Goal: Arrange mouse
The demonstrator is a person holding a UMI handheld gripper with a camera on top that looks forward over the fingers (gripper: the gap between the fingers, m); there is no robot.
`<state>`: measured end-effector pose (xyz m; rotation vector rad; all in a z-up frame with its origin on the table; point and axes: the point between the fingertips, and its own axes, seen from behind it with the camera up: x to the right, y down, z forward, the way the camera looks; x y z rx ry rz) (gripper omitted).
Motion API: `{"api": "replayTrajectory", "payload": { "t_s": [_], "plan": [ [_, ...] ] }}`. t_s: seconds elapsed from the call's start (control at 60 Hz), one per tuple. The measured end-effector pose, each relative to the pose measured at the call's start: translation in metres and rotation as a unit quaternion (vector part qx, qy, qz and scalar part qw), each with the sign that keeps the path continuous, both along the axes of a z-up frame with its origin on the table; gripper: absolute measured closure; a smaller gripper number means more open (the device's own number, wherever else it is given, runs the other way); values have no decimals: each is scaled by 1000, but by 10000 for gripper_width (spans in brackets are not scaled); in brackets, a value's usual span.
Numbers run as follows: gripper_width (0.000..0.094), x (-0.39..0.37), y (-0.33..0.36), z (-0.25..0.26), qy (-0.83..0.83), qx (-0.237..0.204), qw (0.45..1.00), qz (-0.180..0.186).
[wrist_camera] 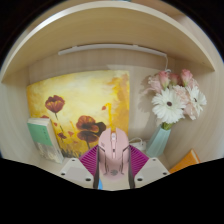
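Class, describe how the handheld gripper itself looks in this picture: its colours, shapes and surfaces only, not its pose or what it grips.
The gripper has two pale grey, angular, blocky jaws at the bottom of the view. Each carries a magenta pad with dark ridged stripes on its inner face. No cables, markings, hand or sleeve are visible.

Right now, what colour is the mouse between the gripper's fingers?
Pale pink. The mouse shows in the gripper view, held between the magenta pads of the gripper.
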<state>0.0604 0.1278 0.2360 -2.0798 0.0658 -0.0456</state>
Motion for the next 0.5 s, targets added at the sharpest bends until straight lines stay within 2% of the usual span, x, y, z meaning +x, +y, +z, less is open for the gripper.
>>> {"api": "replayTrajectory", "payload": {
  "t_s": [0.083, 0.15, 0.267, 0.333, 0.5],
  "plan": [
    [522, -58, -8, 6, 12, 0, 1000, 24],
    [525, -97, -14, -8, 12, -10, 999, 41],
    [528, -139, -23, -76, 6, -58, 996, 60],
    [528, -151, -31, -120, 13, -98, 993, 59],
    [527, -156, -44, -200, 6, -154, 986, 55]
  ]
}}
